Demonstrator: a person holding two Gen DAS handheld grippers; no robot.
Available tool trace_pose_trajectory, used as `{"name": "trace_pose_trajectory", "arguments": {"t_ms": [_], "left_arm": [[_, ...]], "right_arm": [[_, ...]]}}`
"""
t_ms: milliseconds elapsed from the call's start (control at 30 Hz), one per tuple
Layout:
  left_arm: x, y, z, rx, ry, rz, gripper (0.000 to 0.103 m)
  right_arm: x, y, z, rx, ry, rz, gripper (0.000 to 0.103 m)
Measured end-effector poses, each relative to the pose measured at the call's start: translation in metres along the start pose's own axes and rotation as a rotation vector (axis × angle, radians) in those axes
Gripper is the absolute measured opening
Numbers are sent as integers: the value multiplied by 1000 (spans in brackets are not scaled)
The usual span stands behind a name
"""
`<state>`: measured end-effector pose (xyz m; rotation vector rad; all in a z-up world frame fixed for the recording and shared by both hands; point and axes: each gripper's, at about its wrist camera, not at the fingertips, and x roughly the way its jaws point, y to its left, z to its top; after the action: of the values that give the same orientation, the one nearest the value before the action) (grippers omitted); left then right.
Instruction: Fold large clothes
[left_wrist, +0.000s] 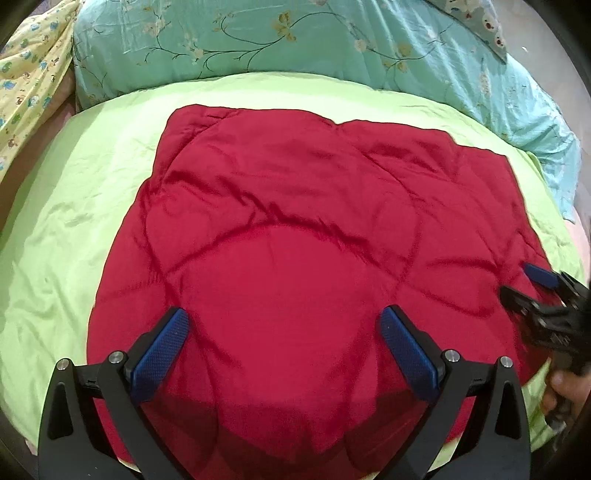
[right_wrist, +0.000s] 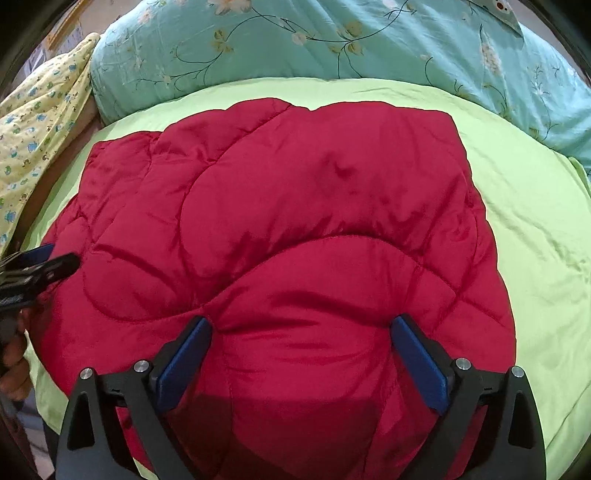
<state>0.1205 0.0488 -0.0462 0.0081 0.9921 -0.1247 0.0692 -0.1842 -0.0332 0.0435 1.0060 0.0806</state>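
On a green sheet (left_wrist: 66, 206), a red quilt (left_wrist: 295, 221) lies spread flat.

Left wrist view: the left gripper (left_wrist: 282, 332) hangs over the quilt's near part, jaws wide apart, nothing between them; a teal floral duvet (left_wrist: 295, 40) lies behind, a yellow cloth (left_wrist: 29, 74) at far left.
Right wrist view: the right gripper (right_wrist: 301, 343) stands equally wide over the quilt, holding nothing.

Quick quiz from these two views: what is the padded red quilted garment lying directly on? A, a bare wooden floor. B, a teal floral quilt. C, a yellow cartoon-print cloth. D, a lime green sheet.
D: the padded red quilted garment is spread on the lime green sheet, which borders it on all visible sides; the teal floral quilt lies beyond its far edge.
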Motion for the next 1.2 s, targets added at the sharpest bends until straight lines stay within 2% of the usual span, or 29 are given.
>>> {"name": "trace_pose_trajectory", "arguments": {"t_ms": [167, 300, 600, 800, 1200], "left_arm": [[-15, -7, -18, -2, 15, -15, 103], [-5, -15, -28, 25, 36, 23, 103], [-1, -14, -27, 24, 27, 24, 103], [-1, -14, -30, 28, 22, 24, 103], [0, -16, -33, 30, 14, 31, 103]], "right_arm": [[0, 0, -2, 6, -8, 2, 99], [-7, 0, -5, 16, -3, 6, 99], [-56, 9, -10, 4, -49, 39, 97], [-28, 10, -20, -15, 39, 14, 99], [-12, 6, -18, -4, 25, 8, 102]]}}
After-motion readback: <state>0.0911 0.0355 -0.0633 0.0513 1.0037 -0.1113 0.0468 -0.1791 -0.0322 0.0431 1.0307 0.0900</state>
